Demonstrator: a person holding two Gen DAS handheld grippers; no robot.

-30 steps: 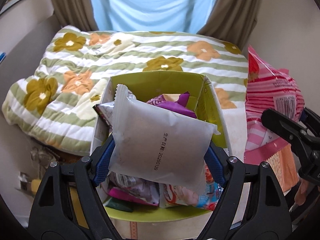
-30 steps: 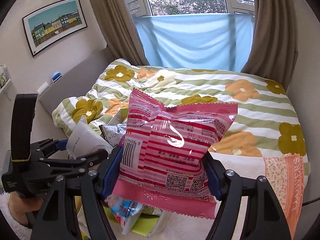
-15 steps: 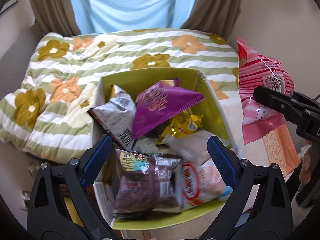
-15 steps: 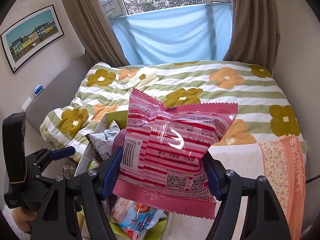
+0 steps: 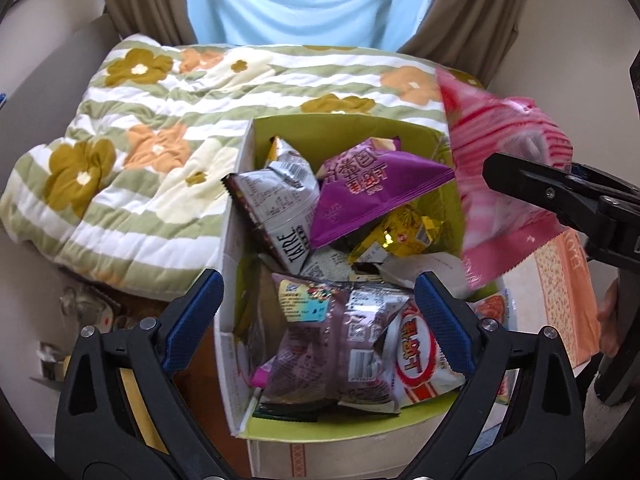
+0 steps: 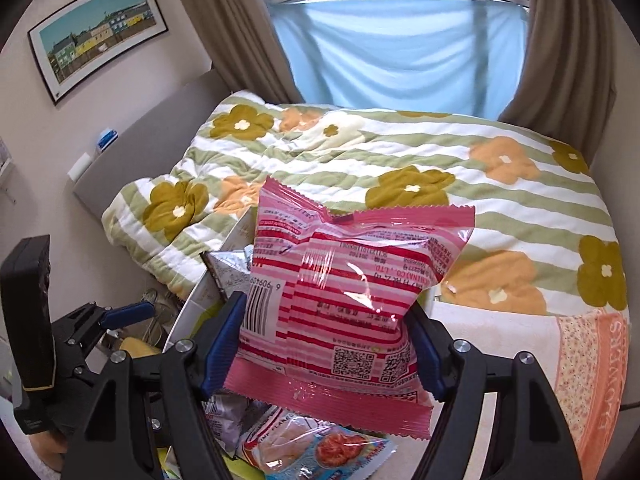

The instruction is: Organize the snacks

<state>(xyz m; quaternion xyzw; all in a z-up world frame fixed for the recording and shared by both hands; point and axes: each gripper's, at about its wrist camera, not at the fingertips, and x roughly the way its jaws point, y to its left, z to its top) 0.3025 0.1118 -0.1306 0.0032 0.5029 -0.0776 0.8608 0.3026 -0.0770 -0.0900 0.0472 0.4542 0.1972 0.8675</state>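
A green-lined cardboard box (image 5: 344,130) holds several snack bags, among them a purple bag (image 5: 368,188), a silver bag (image 5: 280,208) and a white packet (image 5: 420,270). My left gripper (image 5: 318,316) is open and empty above the box's near end. My right gripper (image 6: 322,344) is shut on a pink striped snack bag (image 6: 348,288), held over the box's right edge; the bag also shows in the left wrist view (image 5: 500,184). The left gripper shows at the lower left of the right wrist view (image 6: 120,316).
The box stands against a bed with a green-striped floral quilt (image 5: 160,140). An orange floral towel (image 6: 592,380) lies at the bed's right side. Curtains and a blue sheet (image 6: 396,52) hang behind. A loose snack bag (image 6: 316,448) lies below my right gripper.
My left gripper opened and let go of the white packet, which now lies in the box. My right gripper has moved the pink bag closer over the box.
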